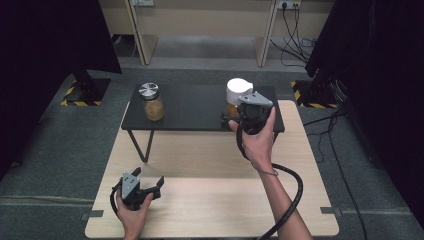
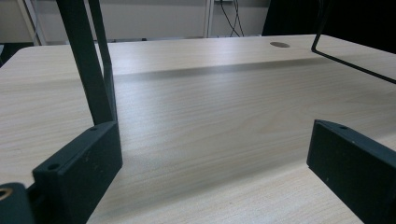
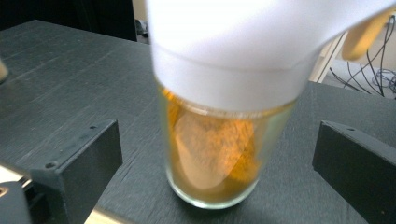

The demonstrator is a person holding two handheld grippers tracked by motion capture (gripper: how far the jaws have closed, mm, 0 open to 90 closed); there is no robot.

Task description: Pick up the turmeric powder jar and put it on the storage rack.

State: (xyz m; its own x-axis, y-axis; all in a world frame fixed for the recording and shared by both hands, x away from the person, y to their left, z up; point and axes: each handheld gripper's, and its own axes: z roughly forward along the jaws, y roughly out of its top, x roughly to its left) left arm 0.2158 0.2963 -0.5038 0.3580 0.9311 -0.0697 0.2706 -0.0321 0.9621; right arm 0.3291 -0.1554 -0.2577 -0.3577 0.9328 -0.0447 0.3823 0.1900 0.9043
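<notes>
The right gripper (image 3: 217, 154) stands wide open, its blocky matte black jaws flanking a round clear glass jar (image 3: 212, 154) of orange powder with a smooth white cap, pads apart from the glass. The jar stands upright on the dark, grained shelf (image 1: 190, 107). The left gripper (image 1: 150, 186) also gapes empty over the pale wood table (image 1: 210, 200)

The jar (image 3: 212, 154) is clear glass with a wide white lid (image 3: 243, 51) and stands upright on the black shelf (image 1: 195, 107), near its right end. Orange-yellow powder clings unevenly to the inside of the glass, thicker at the sides, and is heaped toward the bottom. It sits between the open jaws, apart from both.
</notes>
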